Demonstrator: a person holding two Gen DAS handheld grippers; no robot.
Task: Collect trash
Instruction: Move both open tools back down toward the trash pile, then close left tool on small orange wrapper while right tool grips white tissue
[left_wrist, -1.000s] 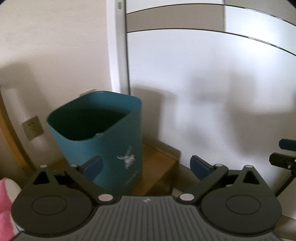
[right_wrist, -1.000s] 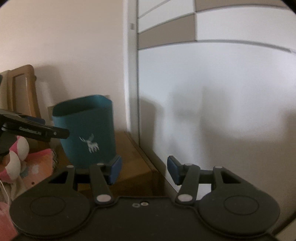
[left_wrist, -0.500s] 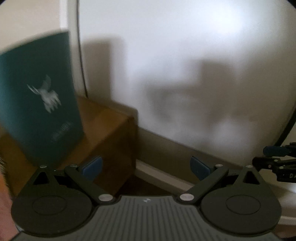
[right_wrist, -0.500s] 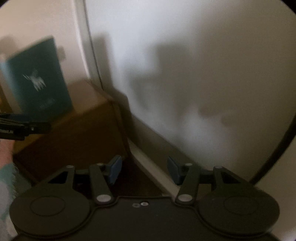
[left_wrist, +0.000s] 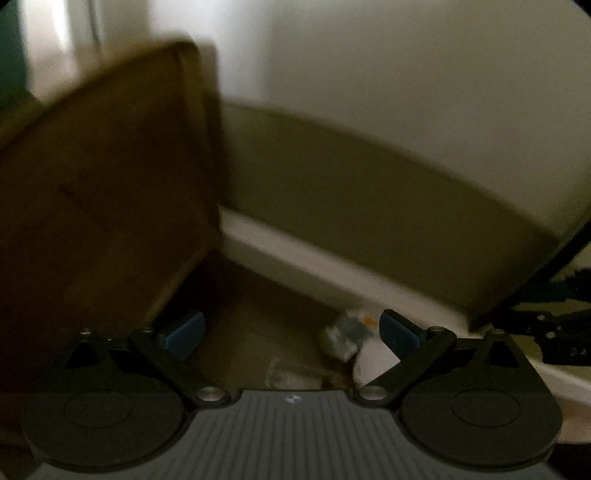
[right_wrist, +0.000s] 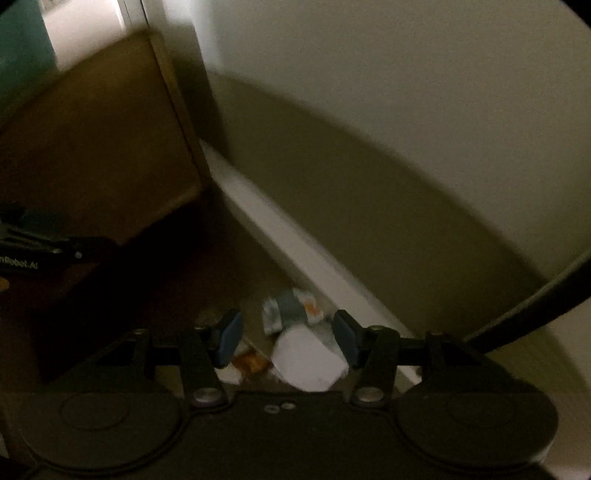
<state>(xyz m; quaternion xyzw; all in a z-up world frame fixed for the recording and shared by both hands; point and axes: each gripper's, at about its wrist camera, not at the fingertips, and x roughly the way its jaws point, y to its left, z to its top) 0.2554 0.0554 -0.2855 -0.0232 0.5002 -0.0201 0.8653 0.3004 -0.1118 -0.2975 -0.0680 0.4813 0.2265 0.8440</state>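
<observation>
While both views are dim and smeared, the right gripper (right_wrist: 287, 339) shows plainly with its blue-padded fingers (right_wrist: 229, 338) spread wide and nothing pressed between them; seen through the gap, a white sheet of paper (right_wrist: 308, 360) lies on the floor, with a small orange scrap (right_wrist: 253, 362) just beside it on the left. Just beyond the paper sits a crumpled grey-and-white wrapper (right_wrist: 290, 310) with an orange mark, close against the white baseboard (right_wrist: 258, 221). From the left wrist camera the left gripper (left_wrist: 291, 330) also stands wide, empty between its pads, and the same litter lies low in its gap towards the right: the crumpled wrapper (left_wrist: 343, 334), the paper (left_wrist: 373, 360) under the right-hand finger, and a pale translucent scrap (left_wrist: 284, 374) nearer the camera, too blurred to name. Part of the other black gripper shows at the edge of each view. Farther off, a brown wooden cabinet (right_wrist: 99, 147) rises on the left, its corner meeting the baseboard, and a pale wall panel (right_wrist: 406, 92) in shadow climbs behind. At the far upper left corner a sliver of the teal trash bin (right_wrist: 18, 40) appears, well apart from the litter.
</observation>
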